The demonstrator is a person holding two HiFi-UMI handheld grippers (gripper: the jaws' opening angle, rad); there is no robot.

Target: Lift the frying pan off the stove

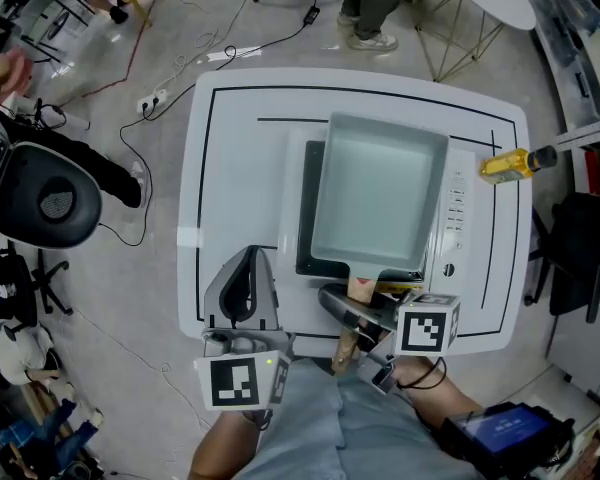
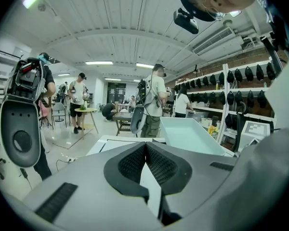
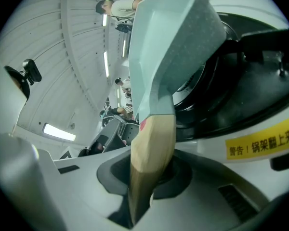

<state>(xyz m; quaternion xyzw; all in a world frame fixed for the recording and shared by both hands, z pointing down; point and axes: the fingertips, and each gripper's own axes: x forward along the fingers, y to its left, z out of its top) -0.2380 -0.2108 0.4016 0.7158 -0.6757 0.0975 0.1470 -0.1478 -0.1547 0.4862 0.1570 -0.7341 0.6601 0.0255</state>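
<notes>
Frying pan (image 1: 380,193): square and deep-walled with a pale teal, matte inside. It lies over the black burner area of the stove (image 1: 460,218); whether its base touches the supports cannot be told.
Handle (image 3: 151,158): smooth light wood, rounded and tapering, pointing toward the person.
Right gripper (image 3: 149,177): jaws clamped on the wooden handle, with the dark ribbed pads pressing on both of its sides.
Stove: flat white casing with a dark recessed top, a column of controls on its right side and a yellow warning label (image 3: 262,142) on the front.
Left gripper (image 2: 145,153): jaws together with nothing between them, at the table's near edge, left of the handle and apart from the pan.
Table (image 1: 230,168): glossy white, with rounded corners and a thin black line inset along its border.
Yellow tool (image 1: 510,163): lies at the table's right edge, beyond the stove, well clear of the pan.
Around: a black office chair (image 1: 40,203) stands to the left, and cables (image 1: 180,78) trail over the grey floor.
</notes>
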